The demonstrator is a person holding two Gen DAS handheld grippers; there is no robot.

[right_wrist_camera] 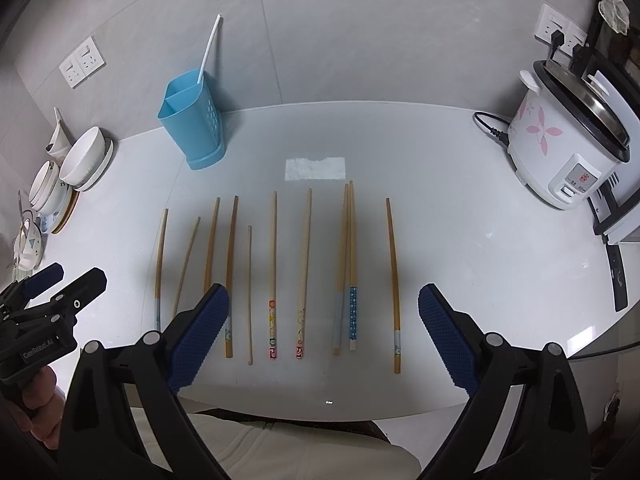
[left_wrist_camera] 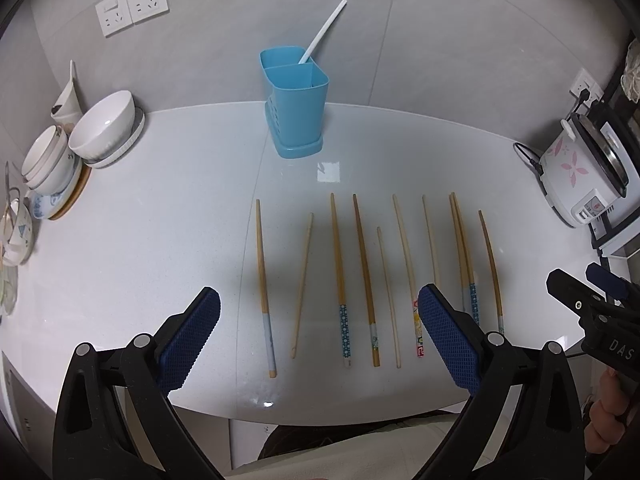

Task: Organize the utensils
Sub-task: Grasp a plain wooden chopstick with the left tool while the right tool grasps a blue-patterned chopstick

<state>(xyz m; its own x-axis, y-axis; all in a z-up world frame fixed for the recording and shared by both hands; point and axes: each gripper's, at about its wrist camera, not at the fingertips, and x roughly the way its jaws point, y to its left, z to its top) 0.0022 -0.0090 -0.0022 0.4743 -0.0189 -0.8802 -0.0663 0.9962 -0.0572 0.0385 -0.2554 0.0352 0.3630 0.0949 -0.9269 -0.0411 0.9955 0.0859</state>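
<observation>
Several wooden chopsticks (left_wrist_camera: 338, 276) lie side by side on the white counter (left_wrist_camera: 160, 220), also in the right wrist view (right_wrist_camera: 273, 272). Some have patterned ends. A blue two-compartment holder (left_wrist_camera: 295, 100) stands behind them with one white chopstick (left_wrist_camera: 324, 30) in its back compartment; it shows at the left in the right wrist view (right_wrist_camera: 192, 120). My left gripper (left_wrist_camera: 320, 336) is open and empty above the chopsticks' near ends. My right gripper (right_wrist_camera: 324, 336) is open and empty above the right half of the row; it also shows in the left wrist view (left_wrist_camera: 584, 292).
Stacked white bowls and plates (left_wrist_camera: 104, 128) stand at the counter's left. A flowered rice cooker (right_wrist_camera: 560, 148) with its cord stands at the right. Wall sockets (left_wrist_camera: 132, 4) are behind. The counter's front edge (left_wrist_camera: 320, 416) is just below the grippers.
</observation>
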